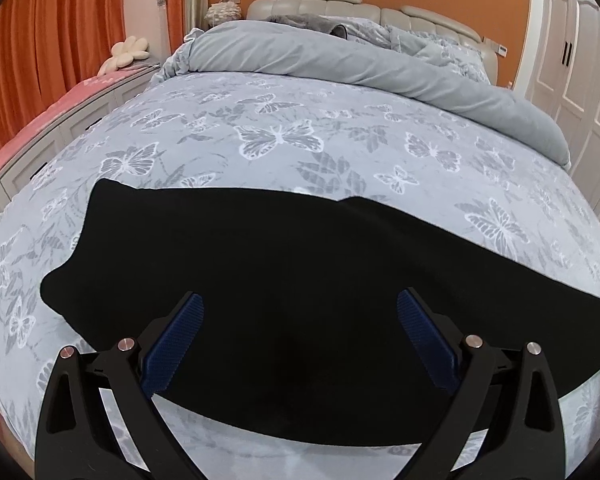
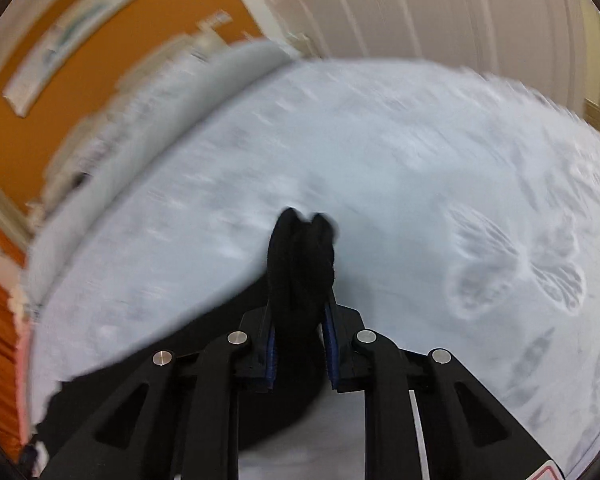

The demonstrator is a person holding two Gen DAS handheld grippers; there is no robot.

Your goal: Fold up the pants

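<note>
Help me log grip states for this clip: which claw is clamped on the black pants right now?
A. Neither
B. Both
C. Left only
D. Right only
D: the right claw is shut on a bunch of the black pants, while the left claw is spread wide open above them.

My black pants [image 1: 284, 280] lie spread flat across the butterfly-print bedspread [image 1: 276, 136], running from its left side down toward its right edge. One bunched end [image 2: 302, 264] stands pinched upright above that bedspread.
</note>
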